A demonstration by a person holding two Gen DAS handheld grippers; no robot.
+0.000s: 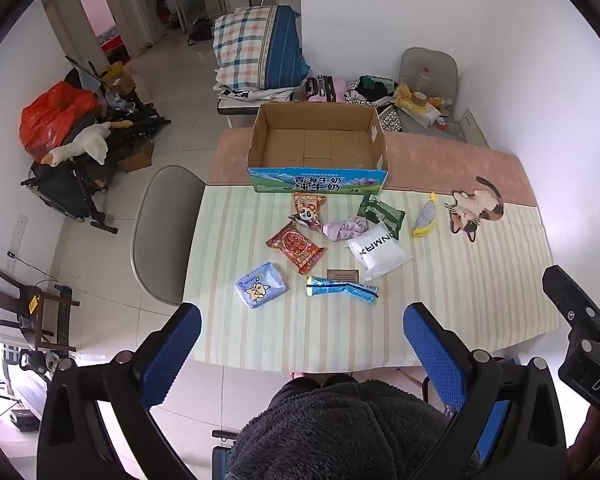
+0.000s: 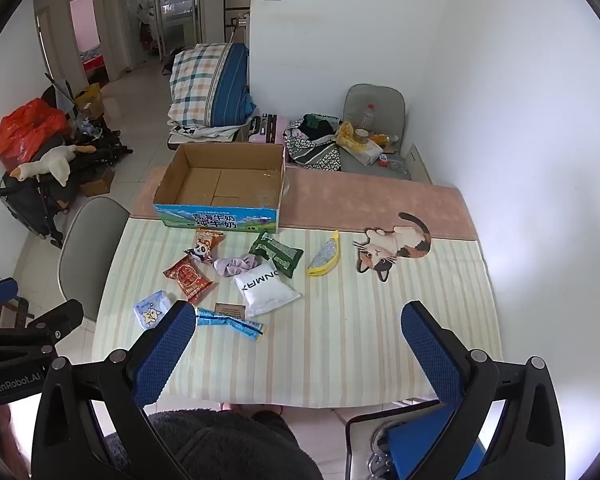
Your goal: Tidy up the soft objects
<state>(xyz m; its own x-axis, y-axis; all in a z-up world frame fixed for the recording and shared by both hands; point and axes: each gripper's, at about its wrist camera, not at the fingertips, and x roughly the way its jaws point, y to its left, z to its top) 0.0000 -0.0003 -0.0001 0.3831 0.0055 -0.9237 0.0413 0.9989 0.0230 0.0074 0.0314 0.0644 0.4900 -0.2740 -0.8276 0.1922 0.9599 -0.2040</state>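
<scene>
Both sets of blue fingers (image 1: 180, 344) (image 2: 428, 344) stand spread wide with nothing between them (each tilted down over the worktop (image 2: 380, 340)). Beyond the fingertips lie the soft packets (image 1: 298, 250), and farther still the open cardboard box (image 1: 318, 148).

Left hand-held gripper (image 1: 302, 336) open above striped table (image 1: 460, 300), scattered soft packets, empty cardboard box (image 1: 318, 148) behind

White walls (image 1: 420, 20), pale tiled floor (image 1: 168, 92), grey chair (image 1: 160, 236).
</scene>
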